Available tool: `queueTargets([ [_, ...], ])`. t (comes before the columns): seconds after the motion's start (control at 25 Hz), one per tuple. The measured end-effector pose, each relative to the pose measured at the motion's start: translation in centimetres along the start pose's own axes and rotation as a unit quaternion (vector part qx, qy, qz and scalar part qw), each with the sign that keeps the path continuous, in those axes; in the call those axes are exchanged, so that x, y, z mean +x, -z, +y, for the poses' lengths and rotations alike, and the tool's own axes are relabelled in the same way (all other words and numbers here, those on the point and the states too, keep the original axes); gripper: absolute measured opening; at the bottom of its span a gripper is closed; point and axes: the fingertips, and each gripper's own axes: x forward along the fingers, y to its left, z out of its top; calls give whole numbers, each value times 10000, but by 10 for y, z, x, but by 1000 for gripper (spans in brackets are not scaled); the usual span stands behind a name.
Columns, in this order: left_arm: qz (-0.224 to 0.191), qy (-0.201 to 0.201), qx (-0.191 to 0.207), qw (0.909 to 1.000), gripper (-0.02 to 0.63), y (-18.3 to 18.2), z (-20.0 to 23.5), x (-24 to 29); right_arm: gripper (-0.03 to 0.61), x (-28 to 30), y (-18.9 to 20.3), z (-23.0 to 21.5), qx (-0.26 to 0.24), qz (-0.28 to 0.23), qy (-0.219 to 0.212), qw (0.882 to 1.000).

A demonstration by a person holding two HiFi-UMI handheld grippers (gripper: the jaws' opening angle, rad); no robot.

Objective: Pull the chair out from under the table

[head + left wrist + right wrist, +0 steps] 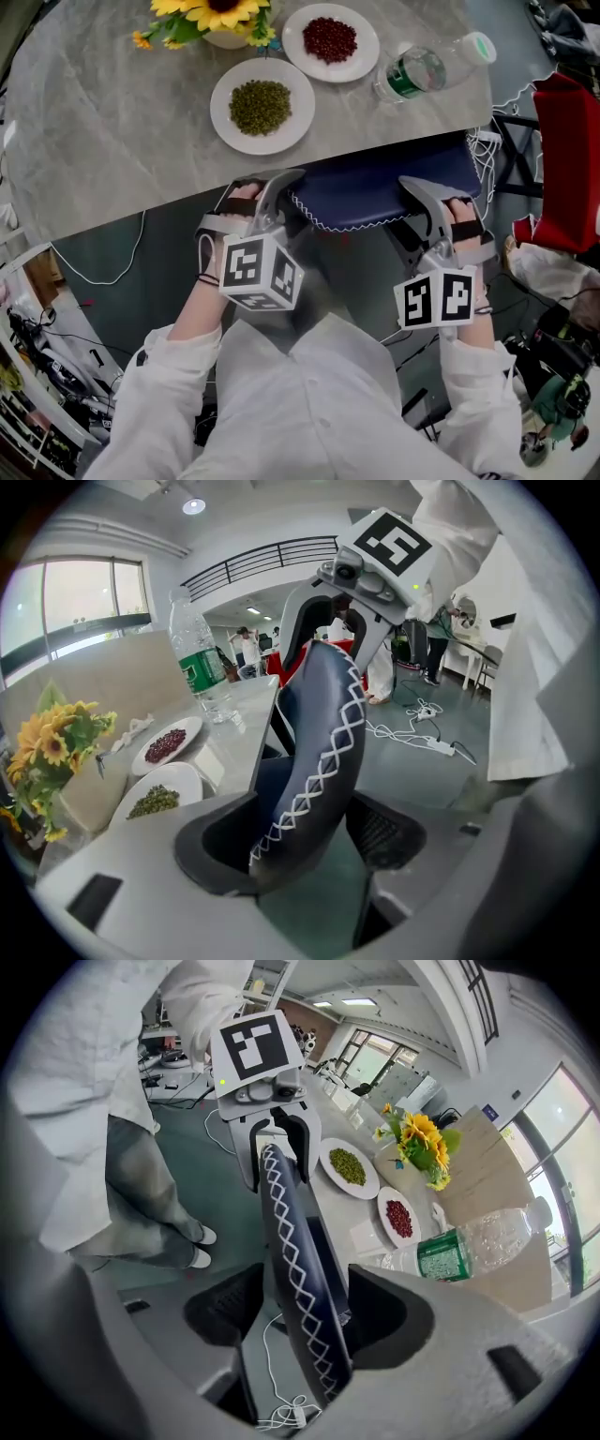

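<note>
The chair's navy backrest (375, 192) with white cross-stitching along its edge sticks out from under the grey table (112, 122). My left gripper (262, 183) straddles the backrest's left end and my right gripper (439, 195) its right end. In the left gripper view the backrest (323, 724) runs between the open jaws of the left gripper (305, 841), leaning on the left one, with a gap at the right one. In the right gripper view the backrest (291, 1241) stands between the right gripper's (305, 1312) open jaws, with a gap on the left.
On the table stand a plate of green beans (262, 106), a plate of red beans (330, 42), a lying water bottle (431, 66) and sunflowers (211, 17). A white cable (103, 272) lies on the floor at left. A red object (572, 159) and clutter sit at right.
</note>
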Motion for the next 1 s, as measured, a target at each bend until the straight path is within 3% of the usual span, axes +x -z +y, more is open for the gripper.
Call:
queueTargets([
  [0.36, 83, 72, 88, 9999, 284, 3, 0, 8, 241, 7, 5, -3, -122, 104, 83, 9998],
  [0.6, 114, 100, 101, 9998, 265, 4, -1, 9, 171, 11, 9, -1, -514, 302, 71, 9982],
  [1.0, 33, 14, 112, 9999, 250, 4, -1, 8, 137, 12, 9, 0, -604, 341, 20, 9976],
])
